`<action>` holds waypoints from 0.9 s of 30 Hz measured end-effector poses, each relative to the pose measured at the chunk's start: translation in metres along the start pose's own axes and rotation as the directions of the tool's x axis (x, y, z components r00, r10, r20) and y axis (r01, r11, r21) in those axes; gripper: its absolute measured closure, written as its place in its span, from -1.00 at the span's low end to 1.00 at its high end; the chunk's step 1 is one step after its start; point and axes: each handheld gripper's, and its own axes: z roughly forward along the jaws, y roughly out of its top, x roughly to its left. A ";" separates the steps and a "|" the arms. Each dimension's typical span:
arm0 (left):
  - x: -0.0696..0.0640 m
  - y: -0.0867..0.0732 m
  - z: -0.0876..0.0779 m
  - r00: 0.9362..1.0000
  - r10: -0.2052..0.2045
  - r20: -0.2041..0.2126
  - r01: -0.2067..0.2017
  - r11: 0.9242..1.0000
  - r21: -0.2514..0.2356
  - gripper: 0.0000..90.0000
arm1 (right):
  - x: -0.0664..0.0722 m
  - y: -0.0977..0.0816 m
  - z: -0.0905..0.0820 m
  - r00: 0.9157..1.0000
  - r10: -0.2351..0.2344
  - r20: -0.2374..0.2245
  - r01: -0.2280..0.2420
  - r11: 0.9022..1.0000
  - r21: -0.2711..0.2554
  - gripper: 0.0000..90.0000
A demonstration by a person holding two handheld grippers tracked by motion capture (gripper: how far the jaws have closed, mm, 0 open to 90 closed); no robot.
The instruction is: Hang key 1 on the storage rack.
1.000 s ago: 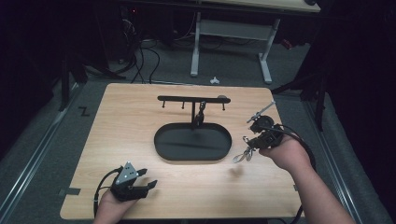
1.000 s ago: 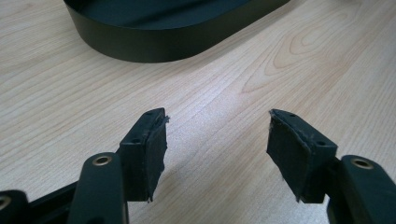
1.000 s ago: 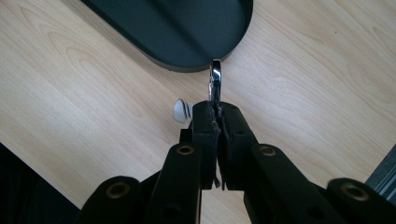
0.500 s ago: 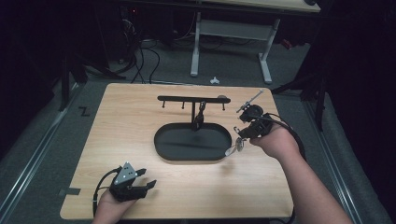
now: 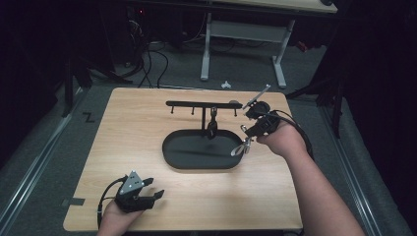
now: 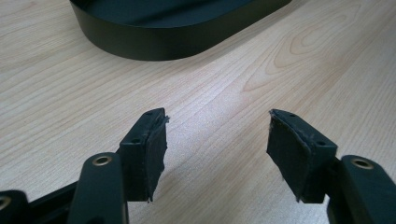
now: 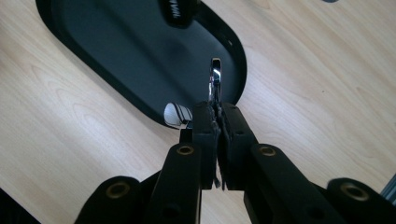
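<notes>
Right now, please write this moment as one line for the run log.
right gripper: shut on shiny metal spoon | spoon: over rim of black oval tray | left gripper: open, empty, on light wooden table

The left hand (image 5: 115,216) sat at the lower left of the high view, holding the left gripper (image 5: 150,196) low with its jaws apart and nothing between them. The right forearm rose from the lower right toward the middle right of the frame, where the right hand (image 5: 280,140) held the right gripper (image 5: 246,142) angled down and leftward, its jaws pressed together on a thin shiny piece of metal
</notes>
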 end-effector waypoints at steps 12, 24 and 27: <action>0.001 0.000 -0.001 1.000 -0.004 0.001 0.004 1.000 -0.004 -0.16 | 0.002 0.025 -0.002 1.000 -0.014 0.000 0.014 1.000 -0.025 0.92; 0.002 -0.001 -0.002 1.000 -0.008 0.002 0.008 1.000 -0.006 -0.16 | -0.004 0.039 0.002 1.000 0.004 0.001 -0.004 1.000 -0.017 0.92; 0.001 -0.001 -0.002 1.000 -0.007 0.001 0.007 1.000 -0.008 -0.16 | -0.008 0.039 0.007 1.000 0.006 0.002 -0.006 1.000 -0.018 0.92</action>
